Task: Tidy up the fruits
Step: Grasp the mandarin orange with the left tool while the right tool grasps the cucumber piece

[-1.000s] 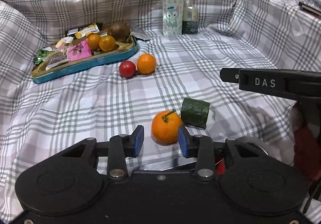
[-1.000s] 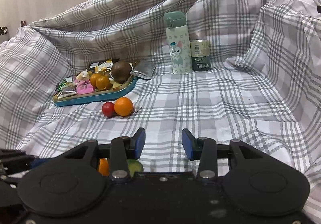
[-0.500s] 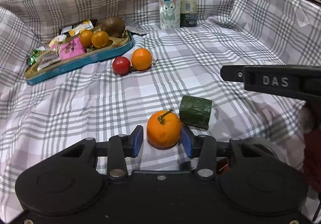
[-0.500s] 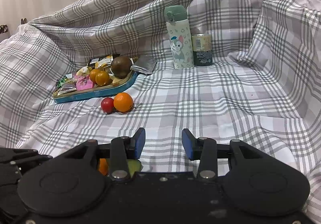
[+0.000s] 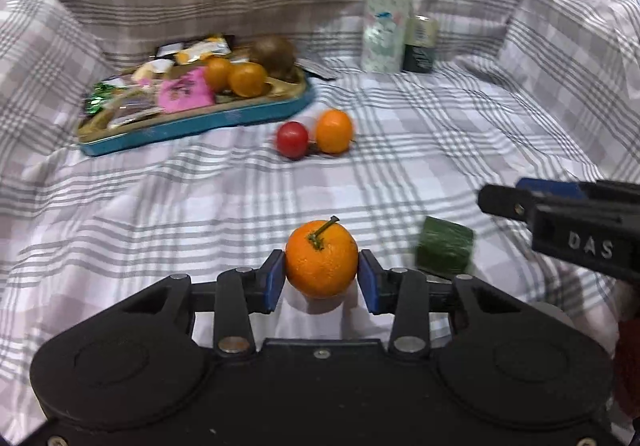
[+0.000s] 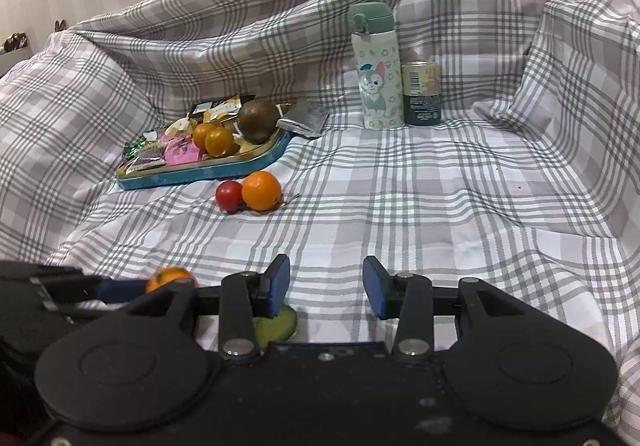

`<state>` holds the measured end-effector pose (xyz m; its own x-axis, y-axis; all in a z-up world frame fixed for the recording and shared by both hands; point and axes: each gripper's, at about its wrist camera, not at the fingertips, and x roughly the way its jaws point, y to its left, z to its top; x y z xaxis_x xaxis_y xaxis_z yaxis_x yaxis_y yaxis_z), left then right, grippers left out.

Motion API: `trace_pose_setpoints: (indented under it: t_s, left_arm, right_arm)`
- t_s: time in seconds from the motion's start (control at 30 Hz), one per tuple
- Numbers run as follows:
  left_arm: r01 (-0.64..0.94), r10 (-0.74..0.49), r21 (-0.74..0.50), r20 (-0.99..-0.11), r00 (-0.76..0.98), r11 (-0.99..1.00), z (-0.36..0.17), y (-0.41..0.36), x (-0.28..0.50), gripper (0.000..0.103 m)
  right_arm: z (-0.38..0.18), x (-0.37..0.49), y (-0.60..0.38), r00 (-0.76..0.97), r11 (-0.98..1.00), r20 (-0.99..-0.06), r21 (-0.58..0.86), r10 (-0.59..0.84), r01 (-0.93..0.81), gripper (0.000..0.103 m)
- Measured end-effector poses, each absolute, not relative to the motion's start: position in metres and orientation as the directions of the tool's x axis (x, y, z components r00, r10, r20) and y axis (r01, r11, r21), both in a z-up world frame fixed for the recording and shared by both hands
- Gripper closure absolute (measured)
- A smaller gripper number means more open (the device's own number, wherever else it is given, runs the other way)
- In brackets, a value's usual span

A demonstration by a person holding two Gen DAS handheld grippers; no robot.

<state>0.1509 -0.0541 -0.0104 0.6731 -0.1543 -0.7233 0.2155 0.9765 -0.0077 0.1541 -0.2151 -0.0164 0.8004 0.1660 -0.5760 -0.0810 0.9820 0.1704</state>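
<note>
A stemmed orange (image 5: pixel 322 260) sits between the blue pads of my left gripper (image 5: pixel 321 280), whose jaws are closing, and both pads touch its sides. It also peeks out as an orange blur (image 6: pixel 170 277) in the right wrist view. A dark green cucumber chunk (image 5: pixel 444 250) lies on the cloth just right of it. My right gripper (image 6: pixel 326 288) stands open over the checked cloth with nothing between its pads. Further back a second orange (image 5: pixel 334 130) and a red tomato (image 5: pixel 292 139) lie beside a blue-rimmed tray (image 5: pixel 192 126) that holds two small oranges and a brown fruit.
The tray also carries several wrapped snacks. At the back stand a mint-lidded bottle (image 5: pixel 386 18) and a small can (image 5: pixel 420 44). The checked cloth (image 6: pixel 440 206) rises in folds at the back and on both sides. A foil packet (image 6: pixel 304 117) lies by the tray's far corner.
The left gripper moved forward around the stemmed orange, and its pads closed in until they touch both sides. The right gripper kept its place and its opening.
</note>
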Motion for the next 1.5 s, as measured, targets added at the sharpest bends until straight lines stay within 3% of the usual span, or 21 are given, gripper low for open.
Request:
trace_pose_setpoints:
  t_s: [0.47,0.87,1.43,1.5]
  left_arm:
    - [0.192,-0.211,-0.108,-0.707,0.675,0.975,-0.023,-0.017,0.152,0.055]
    - [0.183,-0.226,-0.138,-0.707,0.670,0.973,-0.027,-0.012,0.154,0.055]
    - [0.212,-0.232,-0.115,-0.692,0.684,0.970,-0.032,-0.020,0.154,0.055]
    - [0.213,-0.231,-0.112,-0.690,0.686,0.971,-0.032,-0.021,0.153,0.055]
  right_arm:
    - [-0.030,0.148,-0.174,0.751,0.962,-0.618,0.034,0.233,-0.270,0.059]
    - [-0.037,0.160,-0.168,0.739,0.969,-0.643,0.025,0.202,-0.244,0.050]
    - [-0.047,0.166,-0.160,0.731,0.968,-0.658,-0.013,0.179,-0.249,0.051]
    - [-0.047,0.165,-0.160,0.734,0.966,-0.653,-0.015,0.186,-0.258,0.058]
